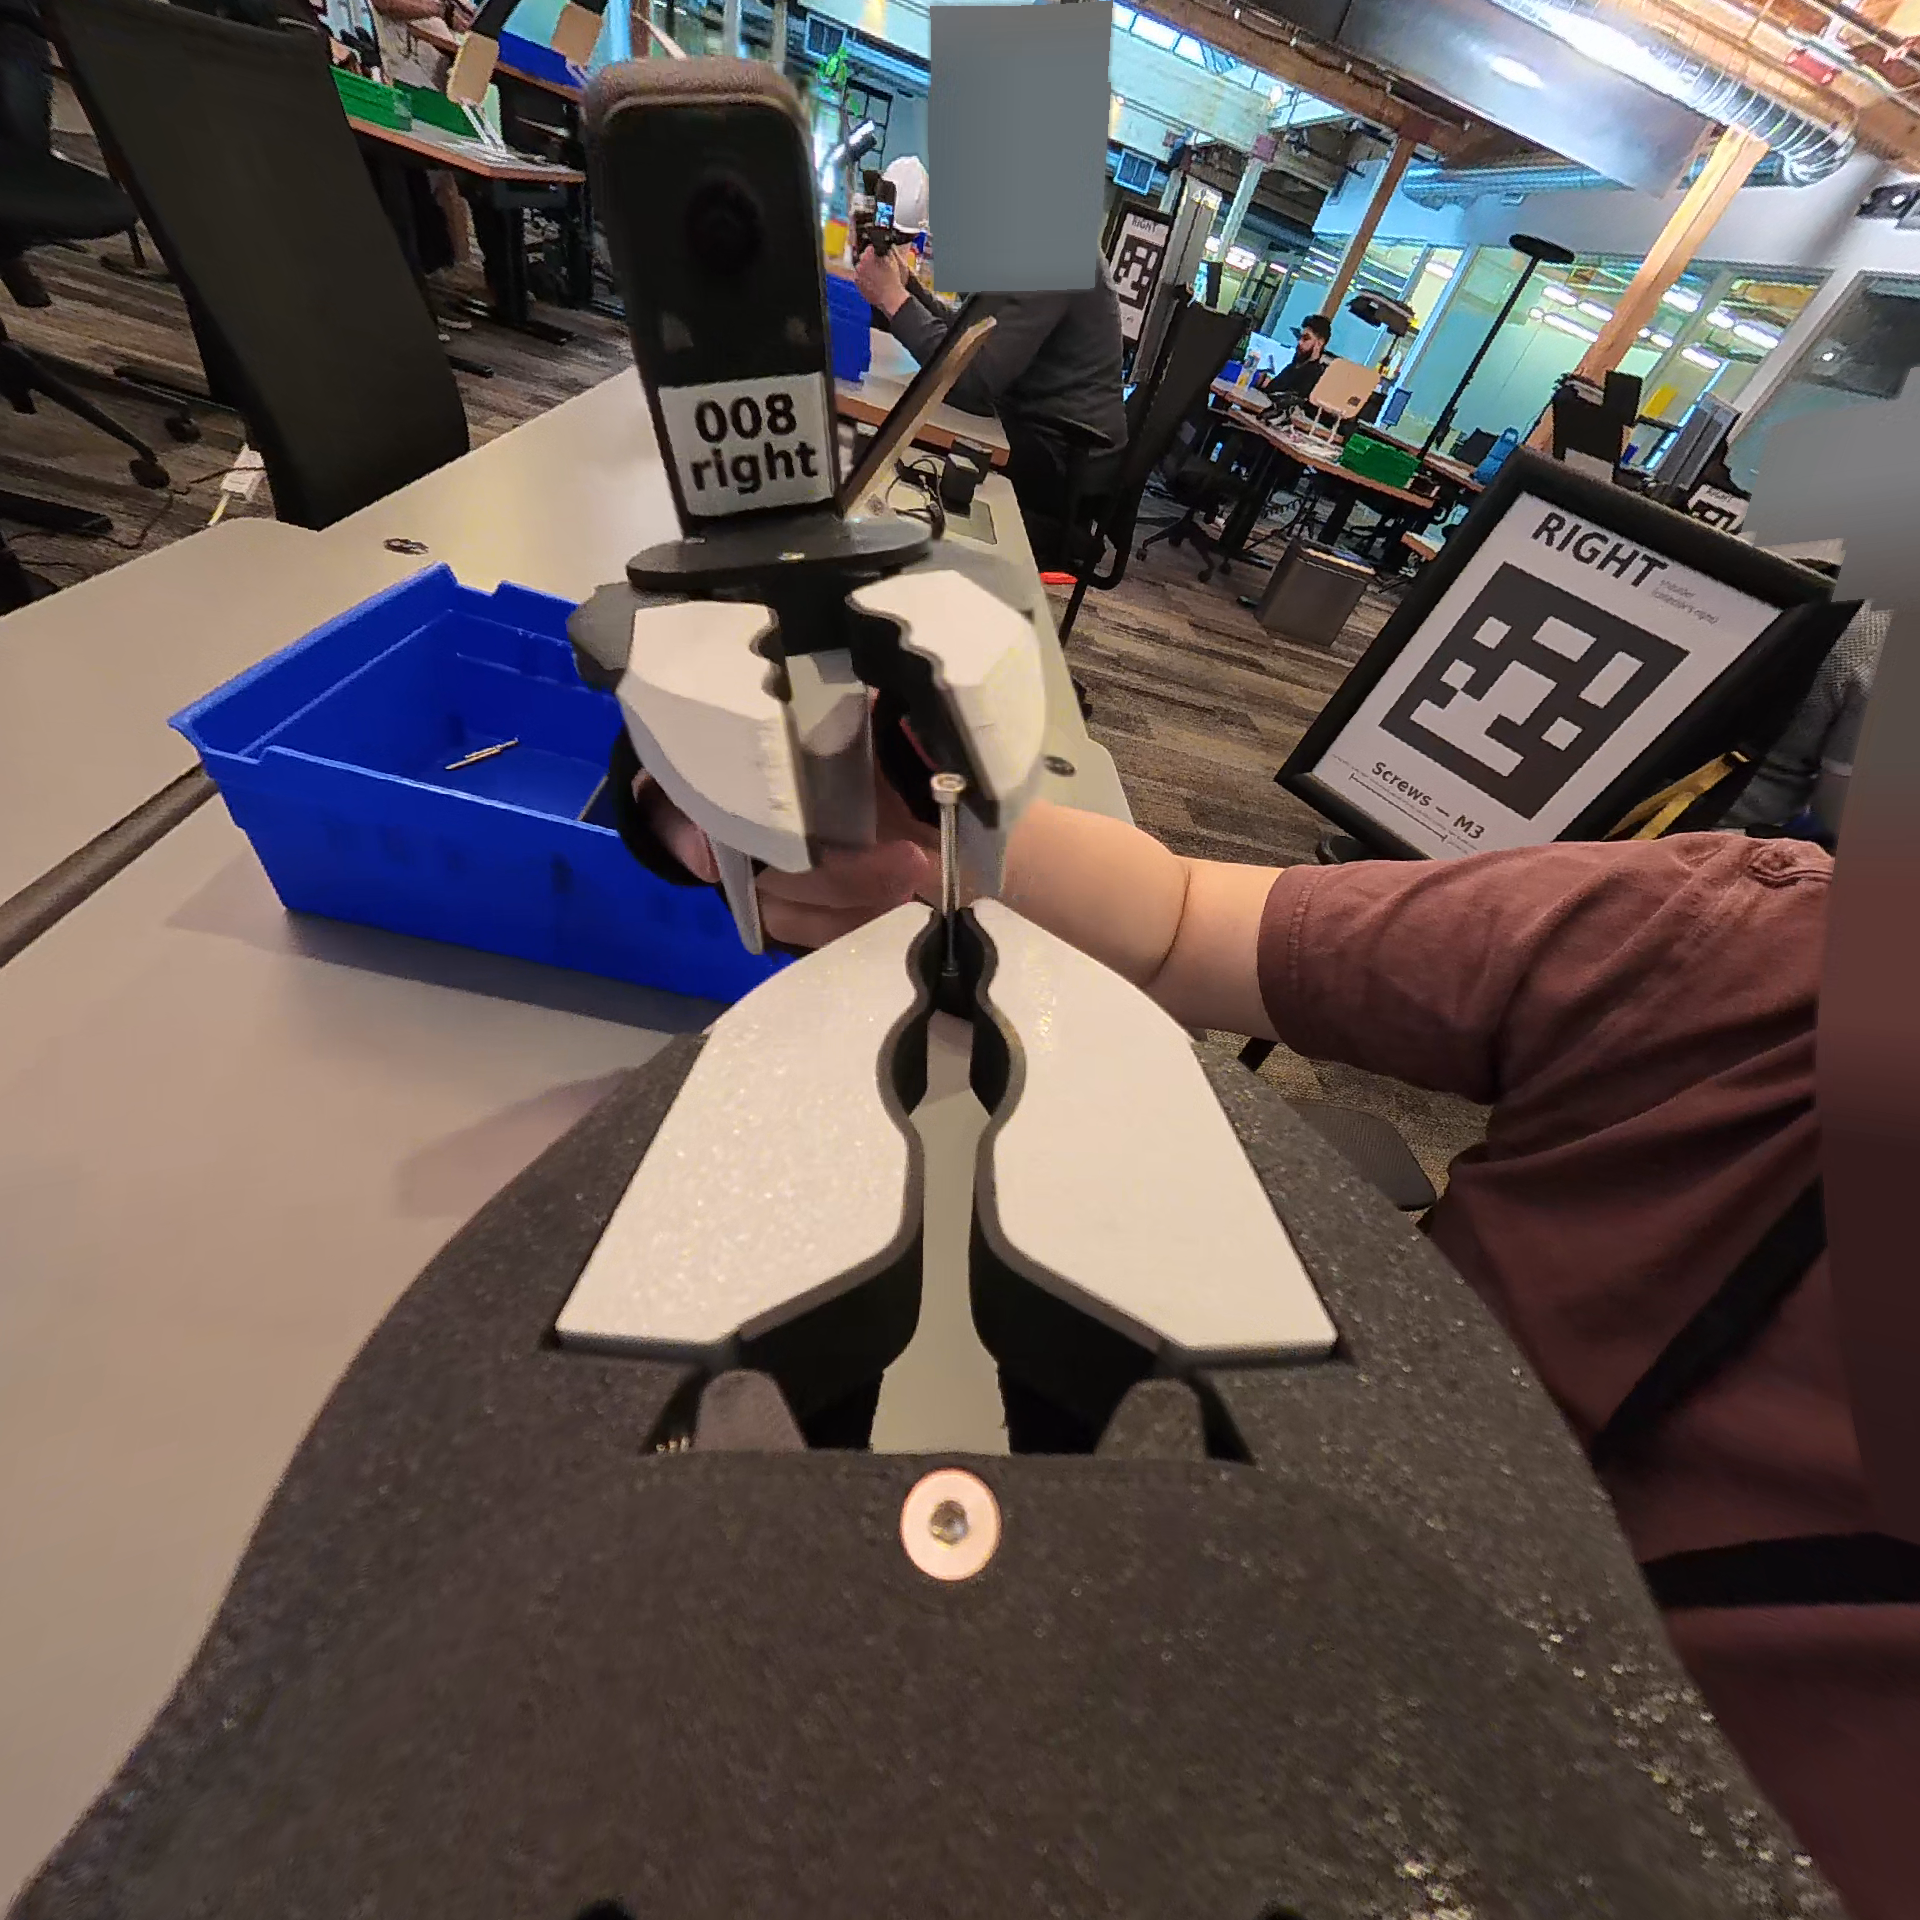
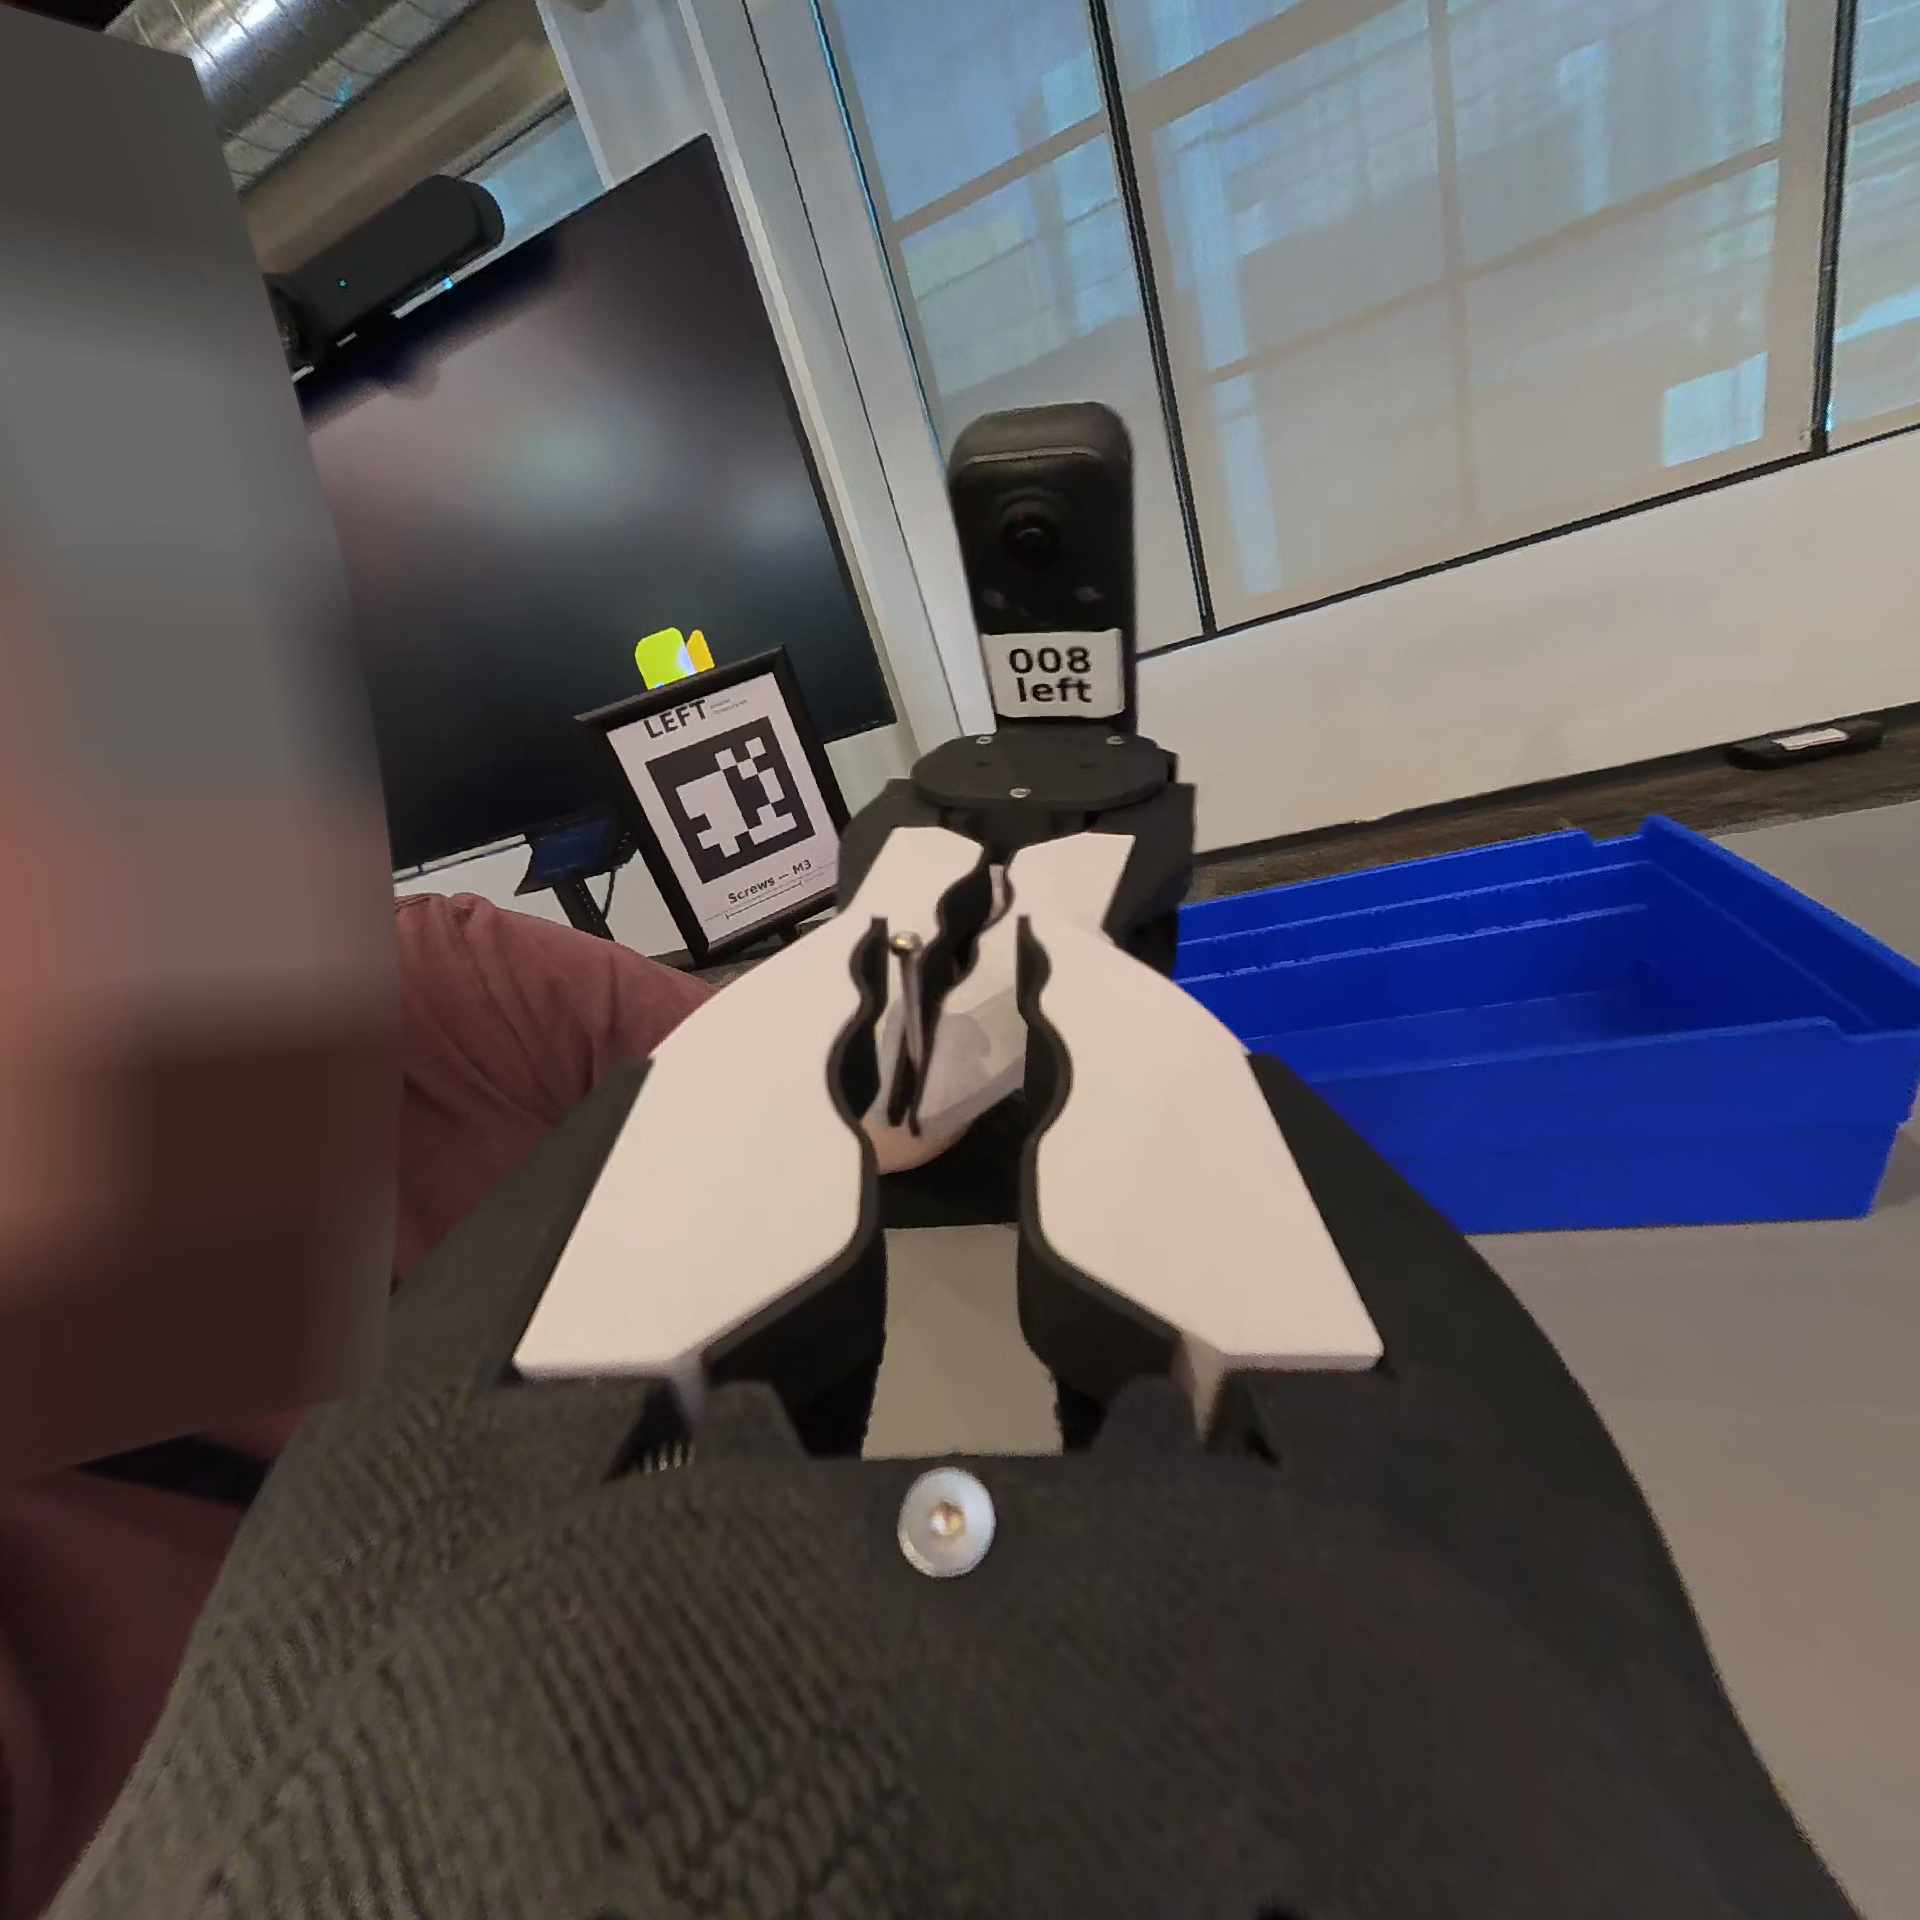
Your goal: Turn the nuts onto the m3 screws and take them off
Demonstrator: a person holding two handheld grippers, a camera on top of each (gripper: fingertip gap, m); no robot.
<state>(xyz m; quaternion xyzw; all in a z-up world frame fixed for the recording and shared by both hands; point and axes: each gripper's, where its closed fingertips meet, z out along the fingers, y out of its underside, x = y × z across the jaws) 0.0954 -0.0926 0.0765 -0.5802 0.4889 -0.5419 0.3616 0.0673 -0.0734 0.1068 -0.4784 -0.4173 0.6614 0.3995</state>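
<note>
A thin metal screw stands upright with its head on top. My left gripper is shut on its lower end. In the left wrist view, my right gripper faces the left one with its fingers apart around the screw's head. In the right wrist view the right gripper is open. The screw sits between its fingers, close to the left one, and the left gripper is behind it. I cannot make out a nut on the screw.
A blue bin stands on the grey table, with one loose screw in it. The bin is right of the grippers in the right wrist view. Framed marker signs stand beyond. A maroon sleeve reaches in from the right. My two grippers' fingertips are within a few centimetres of each other.
</note>
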